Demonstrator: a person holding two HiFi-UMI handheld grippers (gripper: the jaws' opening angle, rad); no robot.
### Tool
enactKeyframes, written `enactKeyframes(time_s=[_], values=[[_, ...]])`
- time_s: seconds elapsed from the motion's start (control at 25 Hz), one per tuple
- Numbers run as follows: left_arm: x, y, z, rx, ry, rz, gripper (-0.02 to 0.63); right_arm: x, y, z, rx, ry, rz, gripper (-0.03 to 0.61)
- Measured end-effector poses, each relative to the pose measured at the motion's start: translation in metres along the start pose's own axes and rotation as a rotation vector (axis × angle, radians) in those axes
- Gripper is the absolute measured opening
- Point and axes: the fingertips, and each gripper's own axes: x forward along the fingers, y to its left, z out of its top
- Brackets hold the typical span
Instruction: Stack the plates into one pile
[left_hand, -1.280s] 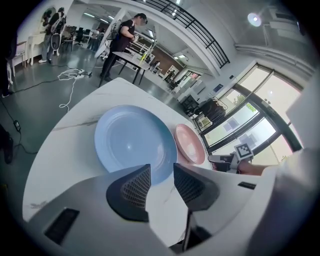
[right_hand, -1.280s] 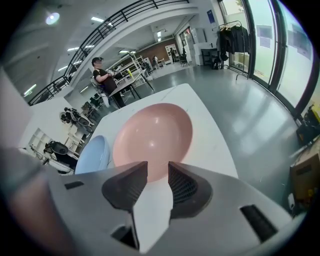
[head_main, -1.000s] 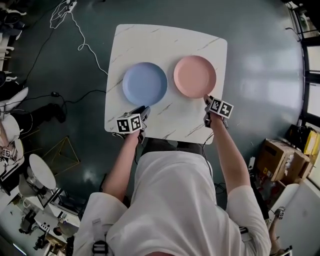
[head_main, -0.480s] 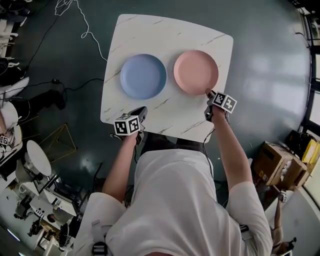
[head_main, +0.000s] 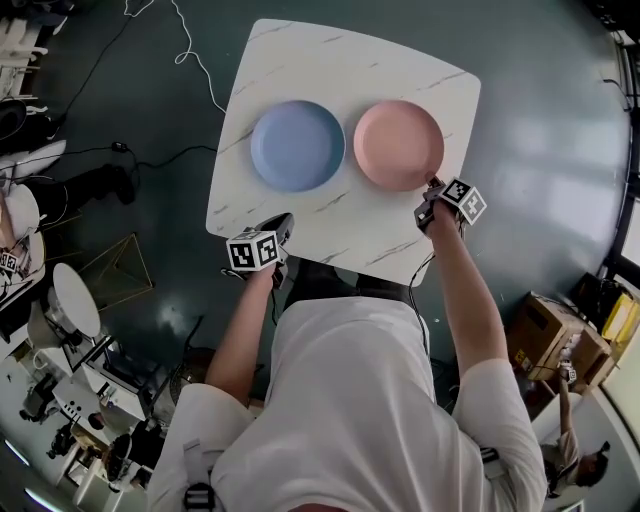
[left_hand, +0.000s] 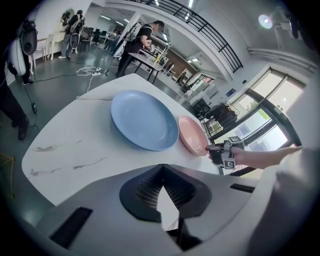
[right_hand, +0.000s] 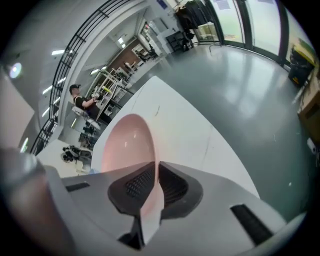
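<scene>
Pink plate (head_main: 398, 145) lies beside the blue plate (head_main: 297, 145) on the worktop (head_main: 340, 60); our right tongs (head_main: 433, 185) are closing on its near rim, left tongs (head_main: 285, 221) clenched empty. We should lift it level, clearing the blue rim.

Two plates lie on one white, marble-veined desk (head_main: 300, 60): one blue plate (head_main: 297, 145) and one pink plate (head_main: 398, 145), each lying singly on the desk.
</scene>
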Motion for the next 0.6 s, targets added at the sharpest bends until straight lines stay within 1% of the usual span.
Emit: enactKeyframes(time_s=[0.04,0.16,0.36,0.52,0.6], values=[[-0.002,0.003,-0.002,-0.004,-0.001,0.003,0.014,-0.002,-0.001,0.001,0.022,-0.008,-0.005,0.040],[-0.007,0.010,-0.004,-0.018,-0.007,0.004,0.014,-0.006,-0.001,0.001,0.041,-0.017,-0.013,0.038],[-0.013,0.017,-0.003,-0.010,-0.018,-0.006,0.014,-0.015,-0.002,-0.004,0.128,-0.052,0.000,0.040],[-0.023,0.025,-0.002,-0.003,-0.021,-0.011,0.014,-0.027,0.002,-0.005,0.159,-0.093,0.000,0.040],[-0.029,0.031,0.001,0.006,-0.024,-0.010,0.014,-0.031,0.009,-0.004,0.181,-0.115,0.013,0.039]])
